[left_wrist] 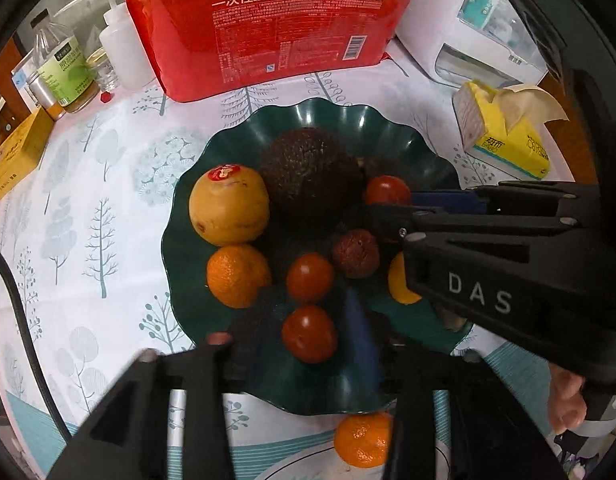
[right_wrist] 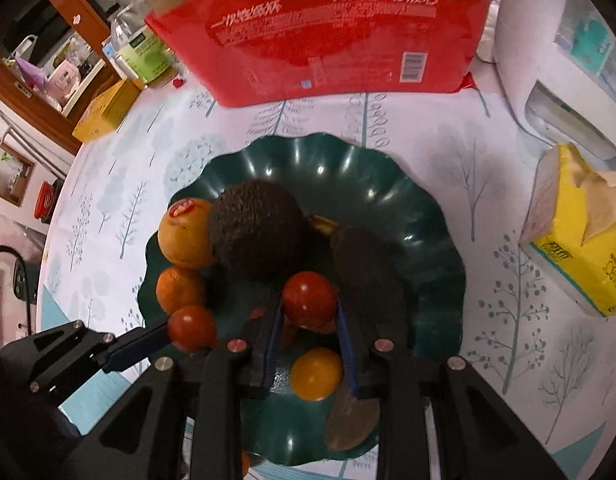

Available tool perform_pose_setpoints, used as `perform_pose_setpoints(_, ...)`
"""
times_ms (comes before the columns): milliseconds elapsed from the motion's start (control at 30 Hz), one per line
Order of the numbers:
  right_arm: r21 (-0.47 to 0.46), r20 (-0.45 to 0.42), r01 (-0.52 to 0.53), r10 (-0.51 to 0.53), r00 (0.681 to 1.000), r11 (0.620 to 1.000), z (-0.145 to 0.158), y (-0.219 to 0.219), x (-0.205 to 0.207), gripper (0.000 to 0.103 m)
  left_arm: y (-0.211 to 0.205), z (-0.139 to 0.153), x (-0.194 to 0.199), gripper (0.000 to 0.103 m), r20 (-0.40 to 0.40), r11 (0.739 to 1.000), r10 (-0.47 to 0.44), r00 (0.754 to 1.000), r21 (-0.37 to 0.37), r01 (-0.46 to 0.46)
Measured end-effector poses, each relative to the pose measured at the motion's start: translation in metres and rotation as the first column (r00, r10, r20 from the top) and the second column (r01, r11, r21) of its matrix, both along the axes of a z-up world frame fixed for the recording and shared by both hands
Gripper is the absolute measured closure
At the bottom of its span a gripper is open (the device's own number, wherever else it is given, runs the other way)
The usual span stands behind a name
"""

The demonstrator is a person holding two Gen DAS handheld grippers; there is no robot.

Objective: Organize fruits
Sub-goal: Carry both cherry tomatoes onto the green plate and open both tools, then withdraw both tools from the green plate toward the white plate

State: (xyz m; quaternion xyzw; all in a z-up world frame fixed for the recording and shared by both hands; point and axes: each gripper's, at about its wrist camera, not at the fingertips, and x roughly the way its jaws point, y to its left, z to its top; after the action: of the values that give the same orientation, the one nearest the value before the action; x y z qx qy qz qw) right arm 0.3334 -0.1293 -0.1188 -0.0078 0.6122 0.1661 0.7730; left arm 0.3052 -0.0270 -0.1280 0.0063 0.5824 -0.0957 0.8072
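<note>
Left view: the left tool [left_wrist: 308, 336] hangs over the green plate [left_wrist: 244, 128] of fruit on the tabletop [left_wrist: 108, 208], its jaws apart around a red tomato [left_wrist: 309, 334].

Right view: the right tool [right_wrist: 310, 320] sits narrow around another tomato [right_wrist: 310, 300], pads just beside it.

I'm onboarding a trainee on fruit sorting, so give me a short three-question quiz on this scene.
1. True or false: every mandarin lies on the green plate.
2. What stands behind the plate? A red pack, B blue kettle, C basket.
3. Which fruit sits between the fingers of the right gripper?
Key: 1 false, one mandarin lies off it; 2 A, the red pack; 3 a red tomato.
</note>
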Motion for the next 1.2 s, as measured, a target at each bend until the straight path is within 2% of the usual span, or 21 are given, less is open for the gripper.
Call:
perform_pose_setpoints(33, 0.004, 0.003, -0.002, 0.002, 1.0, 1.0, 0.001, 0.0, -0.001, 0.071, 0.0, 0.002, 0.0, 0.042, 0.007, 1.0, 0.001, 1.0, -0.001, -0.001)
perform_pose_setpoints(67, 0.012, 0.005, -0.005, 0.005, 1.0, 1.0, 0.002, 0.0, -0.002, 0.07, 0.001, 0.005, -0.002, 0.04, 0.022, 1.0, 0.001, 1.0, 0.001, -0.001)
perform_pose_setpoints(433, 0.037, 0.012, 0.006, -0.007, 1.0, 0.999, 0.01, -0.006, -0.01, 0.068, 0.008, 0.012, -0.008, 0.039, 0.027, 1.0, 0.004, 1.0, 0.006, -0.004)
perform_pose_setpoints(633, 0.041, 0.013, 0.015, -0.015, 1.0, 0.999, 0.018, -0.006, -0.019, 0.068, 0.009, 0.025, -0.019, 0.039, 0.039, 1.0, -0.004, 0.999, 0.016, 0.003)
perform_pose_setpoints(833, 0.053, 0.045, 0.02, -0.023, 0.999, 0.998, 0.048, -0.01, -0.031, 0.068, 0.013, 0.057, -0.033, 0.035, 0.065, 1.0, -0.003, 0.998, 0.012, 0.002)
perform_pose_setpoints(1033, 0.08, 0.105, 0.025, -0.033, 0.994, 0.996, 0.094, -0.014, -0.054, 0.068, 0.025, 0.106, -0.056, 0.025, 0.135, 1.0, 0.009, 0.991, 0.002, -0.009)
perform_pose_setpoints(1200, 0.107, 0.159, 0.009, -0.026, 0.987, 0.994, 0.131, -0.017, -0.084, 0.068, 0.04, 0.143, -0.087, 0.021, 0.192, 1.0, 0.015, 0.981, -0.011, -0.013)
